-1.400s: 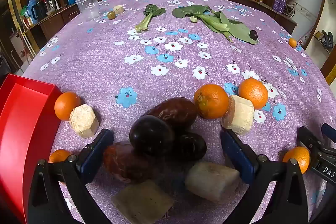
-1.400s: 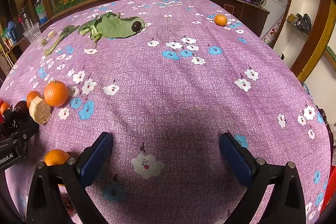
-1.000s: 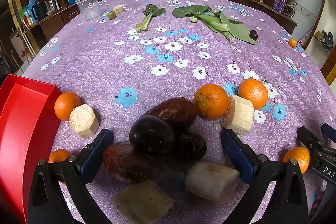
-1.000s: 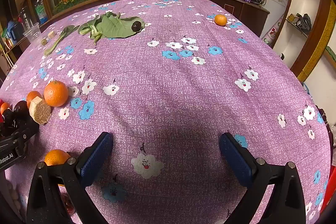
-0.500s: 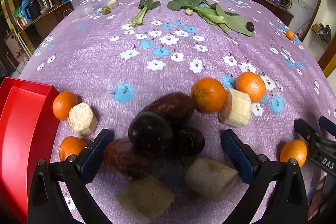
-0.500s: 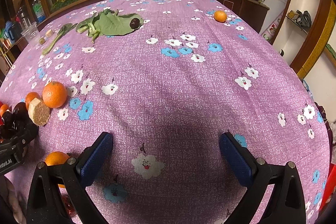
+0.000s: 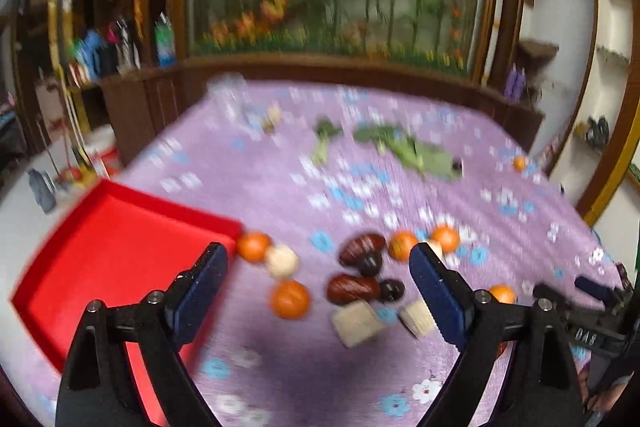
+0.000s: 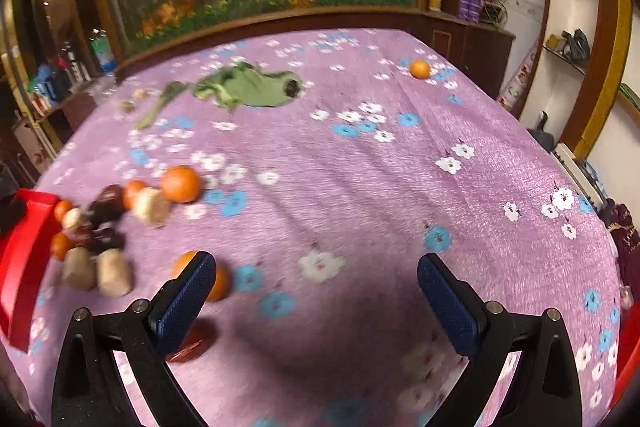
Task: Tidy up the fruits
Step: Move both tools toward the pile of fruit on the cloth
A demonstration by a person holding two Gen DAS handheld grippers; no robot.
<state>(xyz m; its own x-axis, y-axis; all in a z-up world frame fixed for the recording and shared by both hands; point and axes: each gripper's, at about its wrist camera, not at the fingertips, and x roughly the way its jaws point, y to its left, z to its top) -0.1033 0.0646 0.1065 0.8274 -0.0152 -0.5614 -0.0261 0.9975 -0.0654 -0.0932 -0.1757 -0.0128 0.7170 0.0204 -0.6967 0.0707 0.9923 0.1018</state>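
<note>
fruit is sitting in a loose heap on the purple flowered tablecloth, just beside the near corner of the red tray. the left gripper is hanging above this heap, pointing down at a slant, and its jaws are closing with nothing between them; the blue pads are touching no fruit. in the blurred left wrist view an orange is lying in front of the tray, another orange is lying right at the tray's corner with a pale chunk touching it, and a dark red fruit is resting against a black fruit. two more pale blocks are lying just in front of the dark fruits. the tray is looking empty where it shows.

the right gripper is hovering over a bare stretch of cloth, its jaws standing wide apart and holding nothing. a small orange is peeking out from behind its left finger. far across the table a lone orange is sitting near the edge, and green leaves are lying spread toward the back.
</note>
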